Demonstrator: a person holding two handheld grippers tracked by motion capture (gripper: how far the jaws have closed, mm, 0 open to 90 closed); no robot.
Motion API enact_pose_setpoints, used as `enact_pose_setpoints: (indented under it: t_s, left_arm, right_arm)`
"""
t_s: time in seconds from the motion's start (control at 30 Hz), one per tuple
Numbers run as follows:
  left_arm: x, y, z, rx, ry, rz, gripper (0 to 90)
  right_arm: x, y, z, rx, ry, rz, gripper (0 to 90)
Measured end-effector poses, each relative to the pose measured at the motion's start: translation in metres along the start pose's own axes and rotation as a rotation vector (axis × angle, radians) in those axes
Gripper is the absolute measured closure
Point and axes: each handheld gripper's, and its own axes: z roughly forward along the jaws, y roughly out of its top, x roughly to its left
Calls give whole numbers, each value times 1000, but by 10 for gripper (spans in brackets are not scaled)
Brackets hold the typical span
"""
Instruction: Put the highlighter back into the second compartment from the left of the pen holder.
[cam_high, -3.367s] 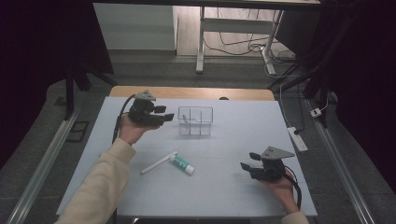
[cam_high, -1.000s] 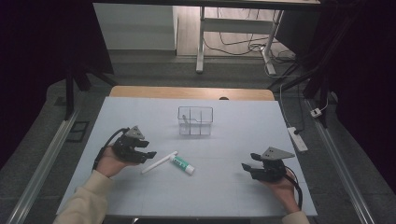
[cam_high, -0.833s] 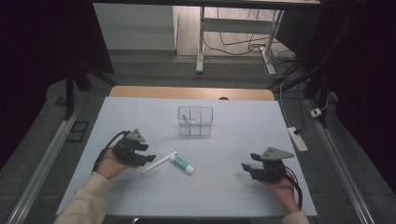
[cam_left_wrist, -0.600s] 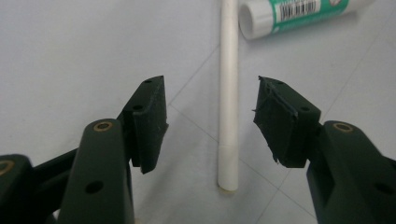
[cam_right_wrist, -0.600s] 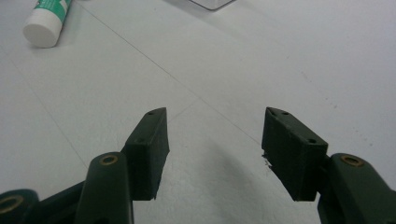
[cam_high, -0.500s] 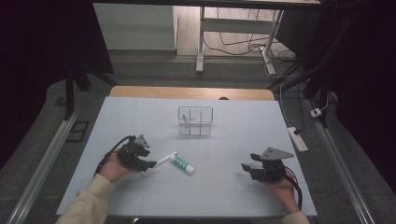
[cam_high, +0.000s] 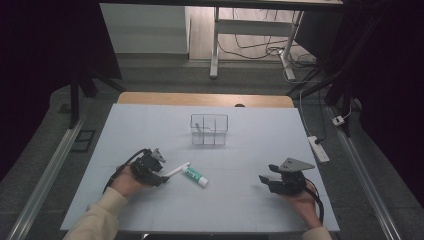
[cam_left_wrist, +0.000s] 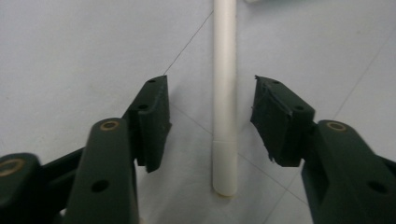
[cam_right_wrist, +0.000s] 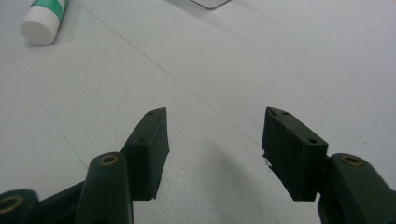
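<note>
White and slender, the plastic stick (cam_left_wrist: 224, 93) lies flat on the pale blue surface (cam_high: 240, 210), and it now runs straight up between the two black jaws of the left hand-held gripper (cam_left_wrist: 210, 119). A few seconds ago that hand-held gripper hovered far back, beside the clear plastic divided box (cam_high: 209, 129); a second ago it had come to the near left part of the surface, short of the stick. Now it sits low at the stick's near, rounded end. Its jaws have just been closing, with the stick between them, yet a gap shows on either side of the stick and neither pad presses on it: the grip is not yet made.

In the high view the stick lies slanted left of centre, its far end just beside the small white tube with a green label (cam_high: 195, 176), which rests on its side near the middle of the surface. The clear box stands well apart, farther back.

At the near right, the right hand-held gripper (cam_right_wrist: 212, 149) rests where it was in every earlier frame, jaws spread wide and released, with bare surface between them.
</note>
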Motion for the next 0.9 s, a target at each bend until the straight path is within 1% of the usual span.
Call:
enact_pose_setpoints:
  t_s: [0.03,0.13,0.3,0.4,0.47,0.73,0.9]
  left_arm:
    - [0,0,2,7,3,1,507]
    - [3,0,3,4,-19,-6,558]
    - [7,1,2,11,-14,-23,673]
    - [5,2,2,18,4,-21,728]
    - [5,3,3,19,7,-21,774]
    - [4,4,3,24,15,-27,787]
    - [6,2,2,11,3,-36,789]
  right_arm:
    - [0,0,0,0,0,-1,404]
    - [0,0,0,2,-2,-3,404]
    - [0,0,1,2,-3,-8,404]
    - [0,0,0,5,-3,-9,404]
    - [0,0,0,3,-5,-9,404]
    - [0,1,-1,3,-5,-11,404]
    - [0,0,-1,3,-9,-10,404]
